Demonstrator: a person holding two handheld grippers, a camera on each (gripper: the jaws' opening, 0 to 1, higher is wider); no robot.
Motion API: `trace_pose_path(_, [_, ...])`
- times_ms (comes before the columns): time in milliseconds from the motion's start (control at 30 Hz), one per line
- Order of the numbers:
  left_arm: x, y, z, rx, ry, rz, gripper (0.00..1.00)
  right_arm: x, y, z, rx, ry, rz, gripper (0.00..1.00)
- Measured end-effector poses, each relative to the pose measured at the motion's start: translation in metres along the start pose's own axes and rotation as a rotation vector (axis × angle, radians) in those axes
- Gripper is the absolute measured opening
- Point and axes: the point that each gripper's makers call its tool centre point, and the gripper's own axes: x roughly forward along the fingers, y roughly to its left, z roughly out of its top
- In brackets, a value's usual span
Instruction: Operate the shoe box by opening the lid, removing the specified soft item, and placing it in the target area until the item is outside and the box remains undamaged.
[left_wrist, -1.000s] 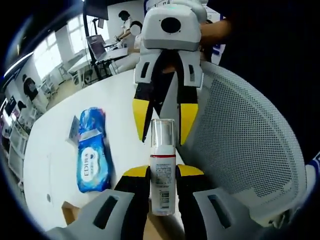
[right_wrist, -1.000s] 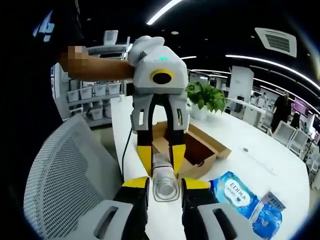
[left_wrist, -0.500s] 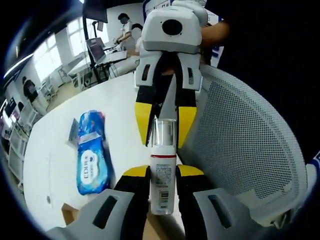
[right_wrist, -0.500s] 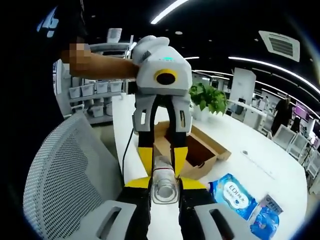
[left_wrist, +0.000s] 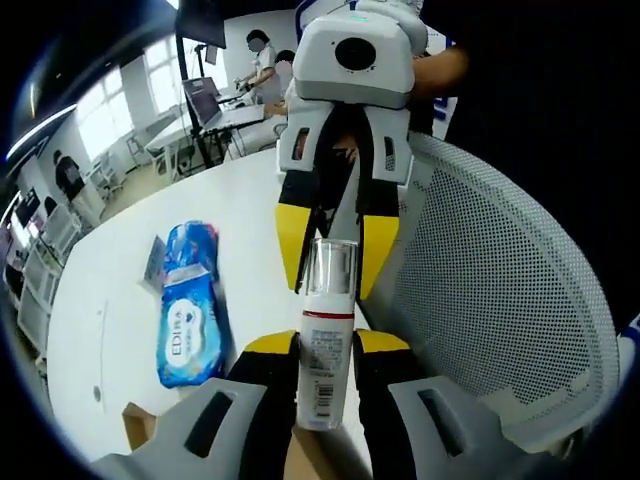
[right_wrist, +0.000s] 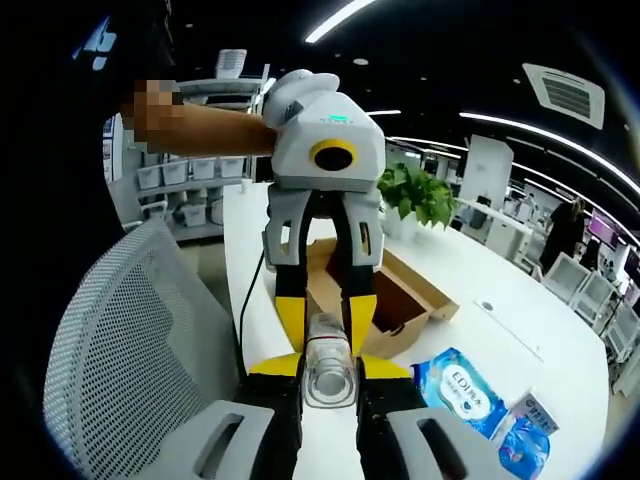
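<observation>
- Clear-capped white bottle (left_wrist: 325, 350), red band under the cap, printed label on the body; held in the air above the table edge, between the two grippers.
- Left gripper (left_wrist: 326, 352): yellow-tipped jaws clenched on the bottle's labelled body, seen in the left gripper view.
- Right gripper (right_wrist: 329, 372): jaws closed against the bottle's transparent cap end, which faces the camera in the right gripper view; in the left gripper view this gripper comes in from the top, its yellow tips flanking the cap.
- Cardboard shoe box (right_wrist: 400, 300): brown, open, lying on the white table (right_wrist: 520, 340) behind the left gripper in the right gripper view; contents cannot be made out.
- Blue wet-wipe pack (left_wrist: 187, 325), marked "EDI": flat on the table, well apart from the bottle.
- Smaller blue packet (right_wrist: 527, 430): just beside the wipe pack.
- White mesh chair back (left_wrist: 490, 300): near the table edge.
- Green potted plant (right_wrist: 412, 195): on the table beyond the box.
</observation>
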Motion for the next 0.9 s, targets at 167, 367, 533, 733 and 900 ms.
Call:
trace_pose_path(167, [-0.005,0.007,-0.002,-0.020,-0.008,0.040,0.23,0.000,-0.004,-0.001,-0.003,0.006,-0.008,0.15])
trace_pose_path(367, [-0.010,0.015,-0.009,-0.054,-0.011,0.101,0.29,0.000,-0.008,-0.004,-0.006,0.017,-0.003,0.15])
trace_pose_path(533, [-0.014,0.021,-0.013,-0.094,-0.025,0.140,0.33,0.000,-0.012,-0.003,-0.015,0.021,-0.002,0.15])
trace_pose_path(733, [-0.020,0.026,-0.011,-0.128,-0.059,0.186,0.36,-0.001,-0.017,-0.002,-0.020,0.024,-0.010,0.15])
trace_pose_path(900, [-0.028,0.031,-0.011,-0.177,-0.098,0.239,0.40,-0.002,-0.024,-0.001,-0.028,0.027,-0.019,0.15])
